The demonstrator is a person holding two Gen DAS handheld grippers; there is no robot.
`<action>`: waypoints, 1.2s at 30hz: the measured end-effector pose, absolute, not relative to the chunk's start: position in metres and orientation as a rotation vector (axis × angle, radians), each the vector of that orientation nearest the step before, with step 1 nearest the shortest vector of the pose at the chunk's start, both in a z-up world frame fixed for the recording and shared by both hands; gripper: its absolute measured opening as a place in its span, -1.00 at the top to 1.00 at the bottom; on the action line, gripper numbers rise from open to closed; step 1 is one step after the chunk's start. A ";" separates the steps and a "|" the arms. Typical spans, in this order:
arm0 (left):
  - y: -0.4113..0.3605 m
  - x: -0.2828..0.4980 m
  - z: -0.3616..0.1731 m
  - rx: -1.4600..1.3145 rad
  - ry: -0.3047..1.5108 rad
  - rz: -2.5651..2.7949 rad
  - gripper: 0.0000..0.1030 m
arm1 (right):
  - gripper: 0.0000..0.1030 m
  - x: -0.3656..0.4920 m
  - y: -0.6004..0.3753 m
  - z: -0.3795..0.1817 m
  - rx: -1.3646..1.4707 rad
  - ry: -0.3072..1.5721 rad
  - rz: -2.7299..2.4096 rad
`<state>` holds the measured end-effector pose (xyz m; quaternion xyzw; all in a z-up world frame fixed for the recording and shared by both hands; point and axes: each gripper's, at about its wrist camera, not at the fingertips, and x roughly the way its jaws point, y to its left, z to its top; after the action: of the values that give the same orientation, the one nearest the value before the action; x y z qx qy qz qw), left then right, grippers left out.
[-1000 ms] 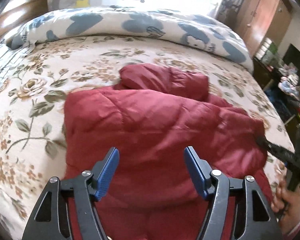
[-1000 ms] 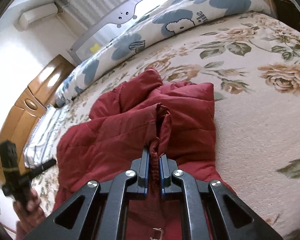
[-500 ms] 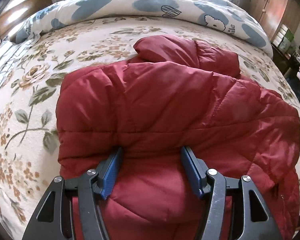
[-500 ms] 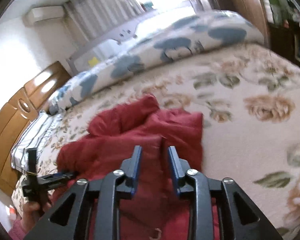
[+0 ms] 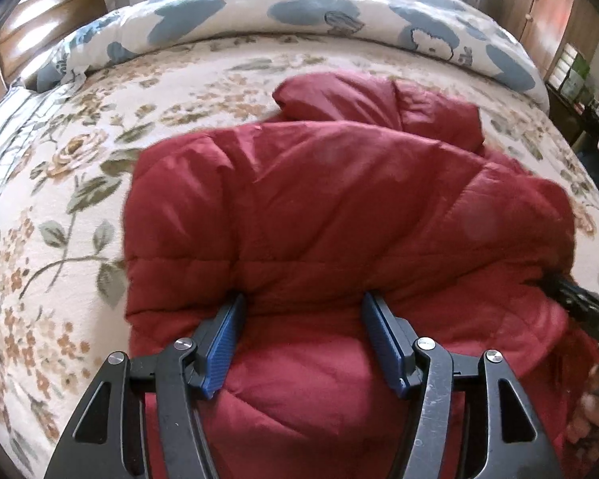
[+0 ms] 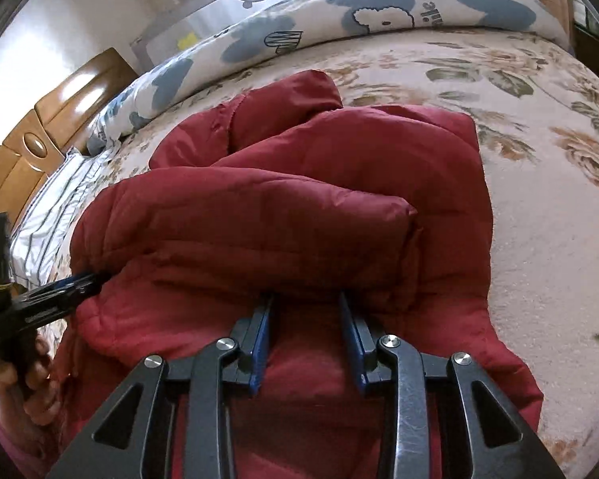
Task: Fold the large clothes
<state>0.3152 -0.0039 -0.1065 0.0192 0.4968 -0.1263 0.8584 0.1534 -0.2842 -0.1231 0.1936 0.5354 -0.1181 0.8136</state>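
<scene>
Currently, in the left wrist view, your left gripper point(image 5: 301, 321) has its fingers point(image 5: 223, 349) spread wide and grips nothing. The red padded jacket point(image 5: 339, 207) lies on the bed point(image 5: 60, 183), directly ahead of and beneath the fingers. A folded edge of the jacket runs across just beyond both fingertips and appears to touch them. Past the fold, a rolled sleeve or hood lies further ahead. To the right of the fingers, the tip of the other tool pushes against the jacket's right side. A blue-patterned duvet point(image 5: 339, 16) lies well beyond the jacket.

In the right wrist view, your right gripper point(image 6: 305, 319) also has its fingers point(image 6: 261, 339) parted and empty. The same fold lies just ahead of the fingertips, with jacket fabric beneath them. To the left of the fingers, the left tool and the hand point(image 6: 24, 383) holding it are visible at the jacket's edge.

Handling, as a judgement: the jacket is soft, bulky and light. The shell looks smooth and may slip. The padding will spring back after folding. Take hold at a seam or the doubled edge just ahead of the fingers, and pinch deep.

View differences: only the right wrist view shows the layered flap end on the right side and the striped sheet point(image 6: 48, 215). Only the left wrist view shows the jacket's full left edge and the wardrobe point(image 5: 555, 28).
</scene>
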 end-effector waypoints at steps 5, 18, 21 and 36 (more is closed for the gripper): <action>0.013 0.297 -0.101 0.008 1.017 -0.278 -0.14 | 0.34 0.153 -0.284 -0.124 0.414 1.137 -0.250; 0.006 0.311 -0.128 0.061 1.076 -0.259 -0.20 | 0.28 0.147 -0.278 -0.105 0.379 1.109 -0.299; 0.006 0.311 -0.129 0.065 1.072 -0.257 -0.21 | 0.32 0.145 -0.288 -0.125 0.427 1.137 -0.281; 0.028 0.297 -0.099 0.009 1.076 -0.246 -0.23 | 0.04 0.127 -0.286 -0.089 0.504 1.084 -0.288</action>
<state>0.2966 0.0278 -0.0993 0.0044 0.5112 -0.1167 0.8515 0.1265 -0.2860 -0.0891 0.2365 0.5087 -0.1352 0.8167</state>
